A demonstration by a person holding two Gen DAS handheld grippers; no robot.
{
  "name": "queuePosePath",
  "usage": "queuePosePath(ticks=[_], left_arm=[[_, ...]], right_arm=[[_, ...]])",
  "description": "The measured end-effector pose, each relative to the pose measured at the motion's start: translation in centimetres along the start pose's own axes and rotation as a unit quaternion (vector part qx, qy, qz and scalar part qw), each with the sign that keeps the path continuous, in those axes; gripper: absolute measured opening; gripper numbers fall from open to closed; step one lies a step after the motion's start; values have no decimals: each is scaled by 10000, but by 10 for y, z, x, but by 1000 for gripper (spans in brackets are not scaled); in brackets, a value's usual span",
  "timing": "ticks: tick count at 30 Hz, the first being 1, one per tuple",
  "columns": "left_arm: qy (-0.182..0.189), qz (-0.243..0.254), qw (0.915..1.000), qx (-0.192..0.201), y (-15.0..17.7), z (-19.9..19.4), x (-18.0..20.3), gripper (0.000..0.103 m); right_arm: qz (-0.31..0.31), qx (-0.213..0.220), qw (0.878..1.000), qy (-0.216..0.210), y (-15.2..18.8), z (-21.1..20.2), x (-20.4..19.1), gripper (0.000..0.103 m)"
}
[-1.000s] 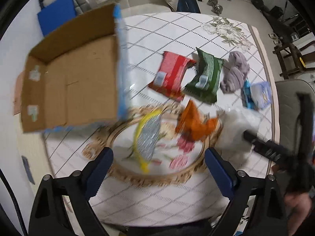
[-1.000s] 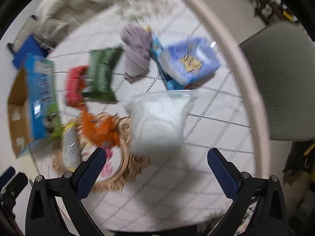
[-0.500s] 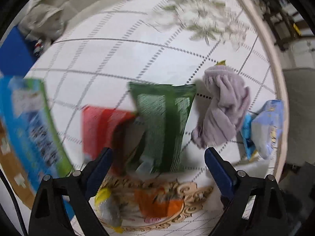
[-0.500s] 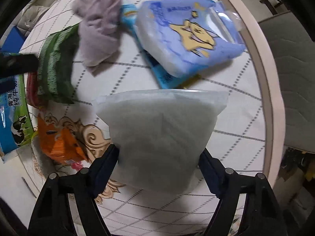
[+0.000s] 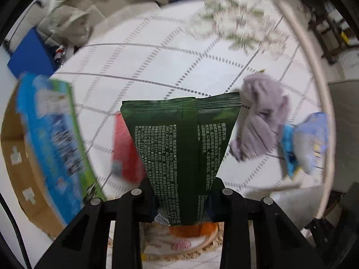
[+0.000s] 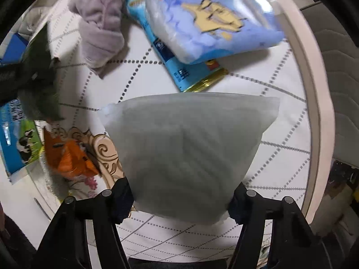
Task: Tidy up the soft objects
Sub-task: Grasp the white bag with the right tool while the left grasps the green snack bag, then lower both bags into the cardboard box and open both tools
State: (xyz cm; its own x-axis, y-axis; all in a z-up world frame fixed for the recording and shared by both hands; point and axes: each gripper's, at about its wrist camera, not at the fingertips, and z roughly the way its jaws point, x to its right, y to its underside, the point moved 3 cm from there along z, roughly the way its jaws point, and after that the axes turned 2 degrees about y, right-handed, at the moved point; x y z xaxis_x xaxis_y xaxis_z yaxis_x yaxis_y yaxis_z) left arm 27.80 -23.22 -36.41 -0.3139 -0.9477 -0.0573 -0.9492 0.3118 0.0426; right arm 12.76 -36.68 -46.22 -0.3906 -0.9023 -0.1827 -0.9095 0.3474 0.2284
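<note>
The left gripper (image 5: 181, 204) is clamped on the near end of the green pack (image 5: 182, 148), whose long axis runs straight out from the fingers, lifted over the table (image 5: 139, 51). The right gripper (image 6: 180, 198) pinches the white bag (image 6: 186, 154) the same way. The coming move likely turns on the box (image 5: 47, 134): it sits to the left of the green pack, nearer the left hand. Beyond lie the red pack (image 5: 125, 148), the purple cloth (image 6: 101, 27) and the blue pack (image 6: 208, 15). The box's opening is cut off and blurred; the orange pack (image 6: 69, 157) is smeared.
</note>
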Motion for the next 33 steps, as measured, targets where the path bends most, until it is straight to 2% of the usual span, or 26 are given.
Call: queuePosePath(ticks=[4, 7, 8, 10, 11, 14, 17, 20, 22, 25, 27, 33], left_arm=[[385, -231, 9979, 466, 30, -62, -25, 29], [539, -437, 9944, 802, 47, -111, -53, 29], [564, -530, 9929, 908, 55, -128, -73, 29], [563, -651, 9913, 996, 67, -147, -111, 29], [552, -752, 9905, 1015, 63, -151, -132, 29], [480, -1090, 9876, 1023, 65, -154, -201, 29], [496, -1514, 9838, 828, 63, -132, -280, 29], [672, -1778, 9803, 535, 53, -94, -335, 29], [786, -1872, 9786, 349, 41, -69, -356, 29], [1129, -1940, 9745, -41, 28, -24, -384, 29], [1255, -1917, 9731, -248, 16, -5, -389, 29], [1248, -1677, 9758, -634, -3, 35, -389, 29]], right_arm=[[-186, 274, 9987, -383, 21, -52, -3, 68], [-561, 515, 9946, -710, 31, -100, -33, 68], [-703, 589, 9926, -802, 31, -117, -48, 68], [-1085, 766, 9855, -1058, 42, -147, -95, 68], [-1222, 790, 9828, -1140, 21, -170, -115, 68], [-1821, 843, 9707, -1323, 23, -186, -203, 68], [-2209, 795, 9643, -1228, 16, -170, -296, 68], [-2408, 625, 9628, -1054, -1, -140, -370, 68], [-2490, 503, 9633, -863, -21, -112, -412, 68], [-2487, 328, 9662, -602, -40, -74, -449, 68], [-2503, 260, 9668, -436, -49, -55, -463, 68], [-2548, 104, 9669, -67, -66, -19, -487, 68]])
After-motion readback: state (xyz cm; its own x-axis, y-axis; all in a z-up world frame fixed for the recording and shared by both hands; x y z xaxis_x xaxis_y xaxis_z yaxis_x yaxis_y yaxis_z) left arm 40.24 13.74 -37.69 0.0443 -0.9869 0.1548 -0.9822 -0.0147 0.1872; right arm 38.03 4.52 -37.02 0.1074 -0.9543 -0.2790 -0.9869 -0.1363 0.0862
